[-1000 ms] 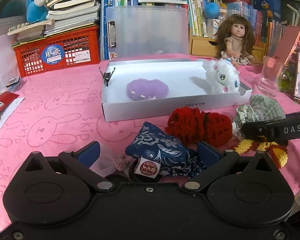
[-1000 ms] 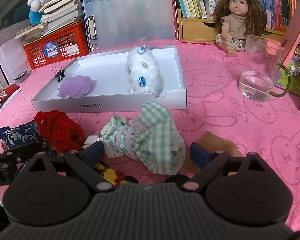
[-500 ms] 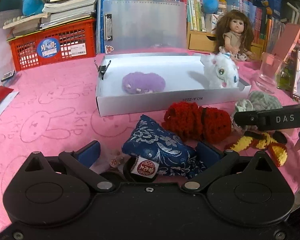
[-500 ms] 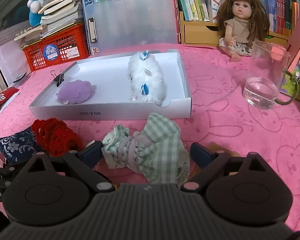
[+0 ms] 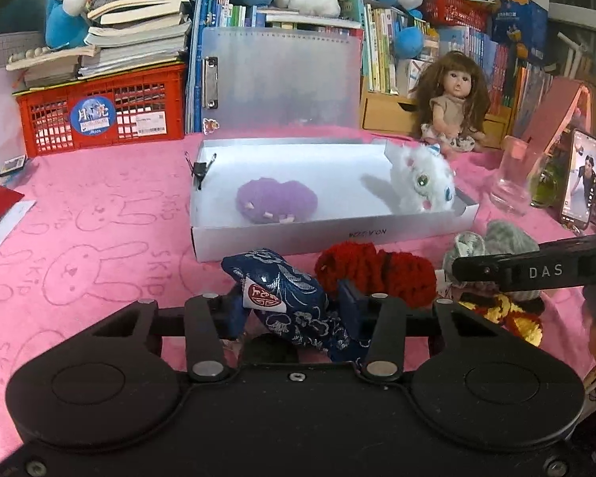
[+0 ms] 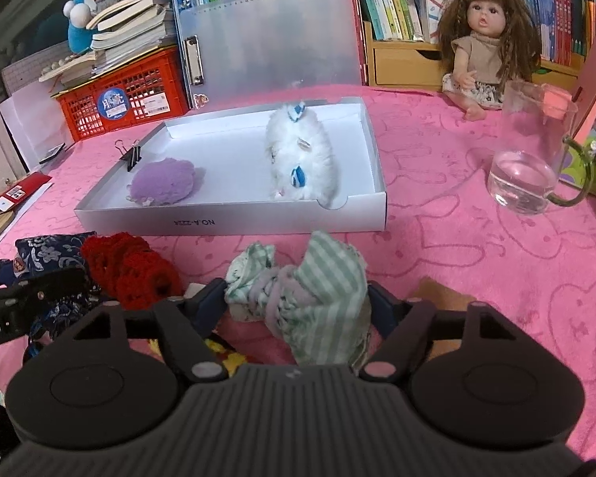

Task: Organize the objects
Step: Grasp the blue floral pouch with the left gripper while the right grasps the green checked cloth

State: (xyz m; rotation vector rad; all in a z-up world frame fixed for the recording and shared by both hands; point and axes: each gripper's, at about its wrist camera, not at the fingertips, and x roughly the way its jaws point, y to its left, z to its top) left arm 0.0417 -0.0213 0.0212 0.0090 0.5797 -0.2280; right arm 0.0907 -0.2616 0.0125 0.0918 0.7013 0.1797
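Pink fleece cloth [image 6: 476, 206] w/ bunny outlines covers your whole table; books, a red lattice crate [image 5: 99, 113] and plush toys crowd the back edge.

Biggest piece on it: the shallow white cardboard tray [image 6: 234, 220], low-walled, rectangular, a black binder clip [image 6: 132, 157] on its left rim. Inside, a fluffy white plush [image 6: 302, 163] sits toward the right end and a fuzzy purple puff [image 6: 165, 183] toward the left – bare tray floor between them.

Right of the tray stands a clear glass pitcher [image 6: 530, 159], well apart from your grippers. A long-haired doll [image 6: 482, 39] sits behind it.

In front of the tray's near wall, L to R: the blue brocade pouch [image 5: 294, 298], silky w/ silver pattern and a round red seal; a red crocheted bundle [image 5: 377, 270]; the green-striped cloth bundle [image 6: 318, 290], crumpled soft cotton.

Your left gripper [image 5: 290, 306] is closing – pads already pressed on both sides of the pouch, jaws narrow. Your right gripper [image 6: 298, 304] is closing too, about half wide, fingers flanking the striped bundle and touching its sides.

Bare cloth lies right of the striped bundle; the red bundle sits tight between your two grippers.
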